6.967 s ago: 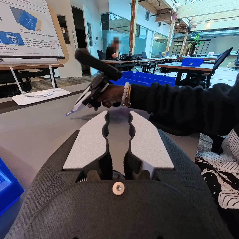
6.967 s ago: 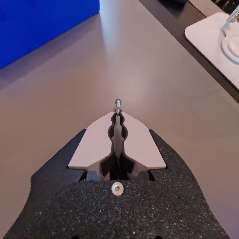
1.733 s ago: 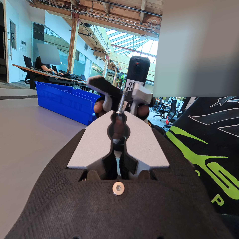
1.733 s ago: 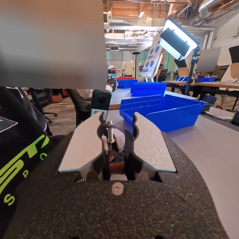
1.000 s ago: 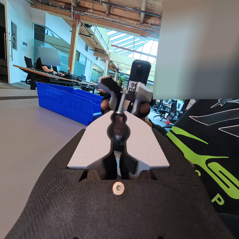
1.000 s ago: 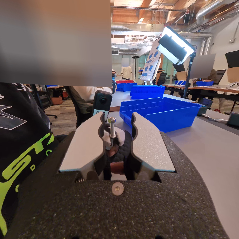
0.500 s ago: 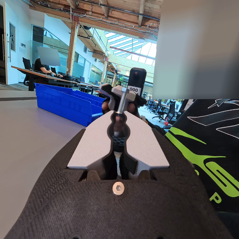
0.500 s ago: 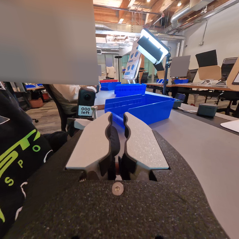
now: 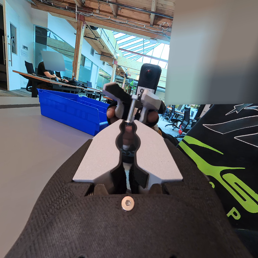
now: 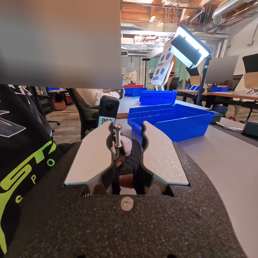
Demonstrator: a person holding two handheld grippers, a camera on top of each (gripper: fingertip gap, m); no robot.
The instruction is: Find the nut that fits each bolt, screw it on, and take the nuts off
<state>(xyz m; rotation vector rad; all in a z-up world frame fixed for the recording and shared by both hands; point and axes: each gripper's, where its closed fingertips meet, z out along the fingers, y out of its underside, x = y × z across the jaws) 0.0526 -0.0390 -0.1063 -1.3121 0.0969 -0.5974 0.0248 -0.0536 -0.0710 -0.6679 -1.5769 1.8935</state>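
In the left wrist view my left gripper [image 9: 128,121] is shut on a dark nut [image 9: 128,123] threaded on the lower end of a silver bolt [image 9: 132,108]. The bolt rises up and away to its hex head [image 9: 136,96]. My right gripper [image 9: 132,96] faces me, open, with one finger on each side of the head. In the right wrist view my right gripper [image 10: 126,124] is open. The bolt head [image 10: 117,126] stands between its fingers [image 10: 97,146], close to the left one, and is not clamped. The left gripper [image 10: 120,146] holds the bolt's far end.
A blue bin [image 9: 69,108] stands on the grey table [image 9: 34,139] to the left; another bin [image 10: 181,125] shows in the right wrist view. The person's black shirt with green print [image 9: 223,153] is close on the right. A light panel [image 10: 189,46] stands behind. There is about 4 centimetres between the tips of the two grippers.
Half a second ago my right jaws were narrow and beside the bolt; they have opened wide again, with the bolt head between them. My left gripper has kept its hold on the nut.
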